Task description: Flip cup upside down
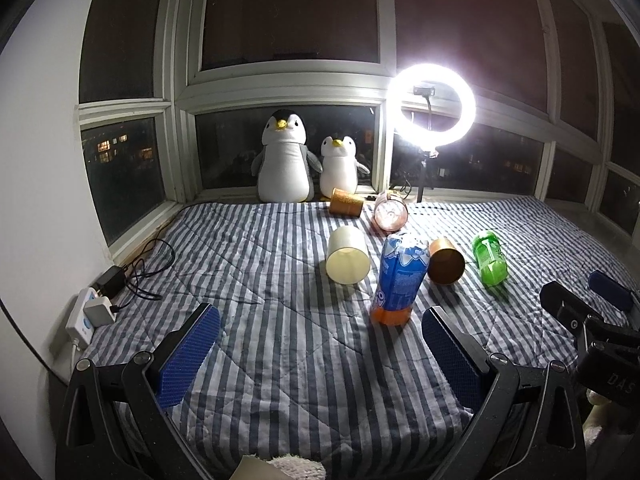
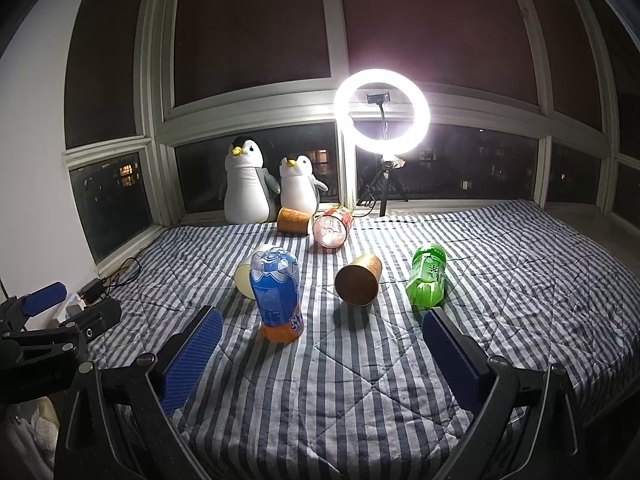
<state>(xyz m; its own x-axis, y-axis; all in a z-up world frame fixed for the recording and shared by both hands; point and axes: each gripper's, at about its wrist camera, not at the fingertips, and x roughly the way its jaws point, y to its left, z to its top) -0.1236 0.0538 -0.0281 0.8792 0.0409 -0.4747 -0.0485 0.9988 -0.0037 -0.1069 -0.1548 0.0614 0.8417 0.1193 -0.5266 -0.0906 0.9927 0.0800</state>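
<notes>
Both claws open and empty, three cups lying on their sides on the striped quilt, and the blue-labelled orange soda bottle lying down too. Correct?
Not quite. The soda bottle stands upside down on the quilt, as the right wrist view shows. The rest holds: cream cup, gold cups on their sides, left claw and right claw open, empty.

striped quilt (image 2: 400,380) covering bed | 2 plush penguins (image 1: 285,160) sitting at window, side by side | ring light (image 1: 434,109) glowing on tripod, R of penguins | blue-label bottle (image 1: 398,280) standing inverted mid-quilt | green bottle (image 2: 427,276) lying on side | red-label bottle (image 2: 333,227) lying nr penguins | power strip w/ chargers (image 1: 94,308) sitting at L wall
</notes>
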